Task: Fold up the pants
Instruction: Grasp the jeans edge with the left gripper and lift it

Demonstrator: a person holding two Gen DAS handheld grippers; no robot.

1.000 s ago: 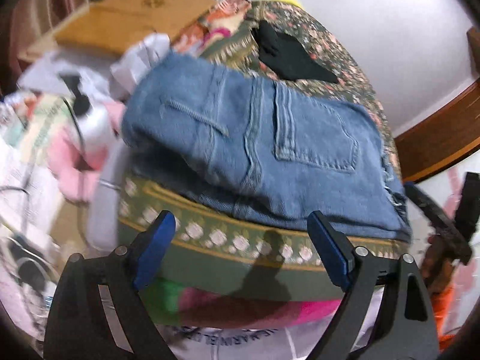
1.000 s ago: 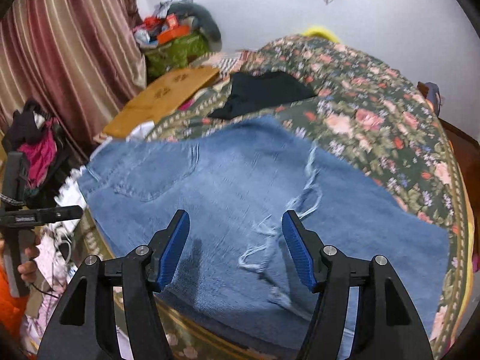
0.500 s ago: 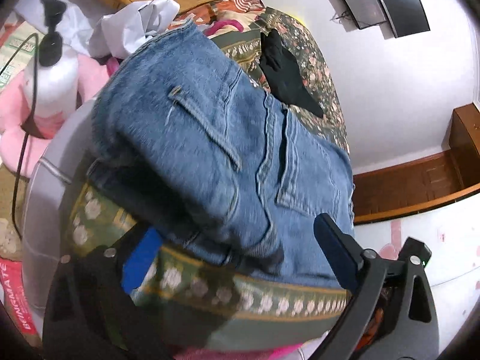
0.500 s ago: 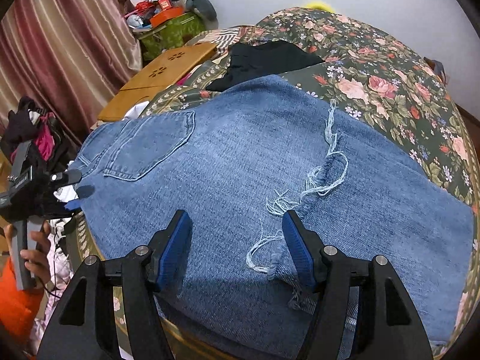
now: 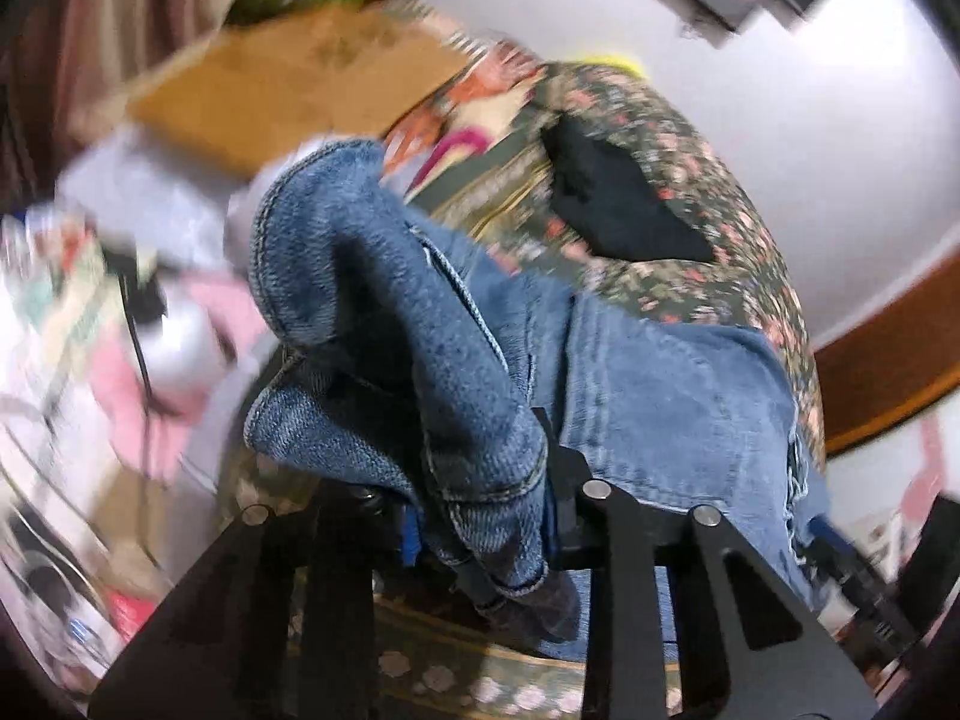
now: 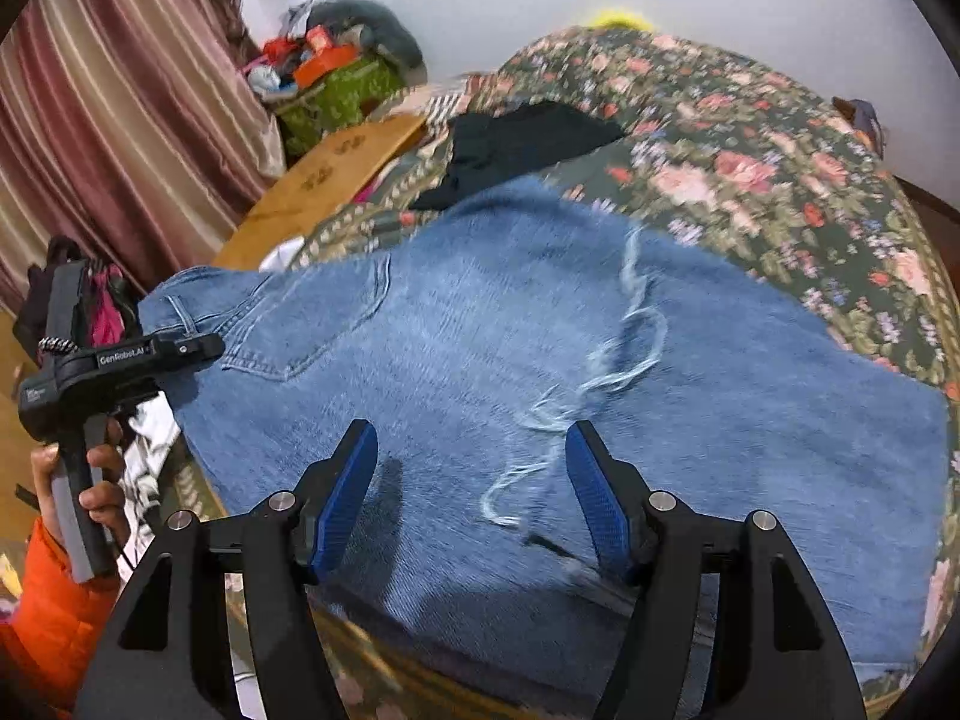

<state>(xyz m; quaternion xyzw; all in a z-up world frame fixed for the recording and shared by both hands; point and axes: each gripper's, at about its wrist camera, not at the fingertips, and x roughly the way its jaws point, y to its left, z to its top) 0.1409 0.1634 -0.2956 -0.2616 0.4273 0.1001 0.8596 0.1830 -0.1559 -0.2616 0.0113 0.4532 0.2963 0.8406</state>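
Blue denim pants (image 6: 540, 336) lie folded across the floral bed, with a back pocket at the left and frayed white threads in the middle. My left gripper (image 5: 480, 516) is shut on the waistband end of the pants (image 5: 420, 360) and lifts that bunched denim off the bed edge. The left gripper also shows in the right wrist view (image 6: 198, 348), held by a hand at the pants' left end. My right gripper (image 6: 471, 480) is open, its blue pads just above the near edge of the denim and astride the frayed threads.
A black garment (image 6: 516, 144) lies on the floral bedspread (image 6: 750, 168) beyond the pants. A wooden board (image 6: 336, 168) and a green bag with clutter (image 6: 336, 84) are at the left by the striped curtain. More clutter lies on the floor at left (image 5: 150, 330).
My left gripper has closed on the waistband end and raised it, bunching the denim. My right gripper has stayed open, hovering over the pants' near edge.
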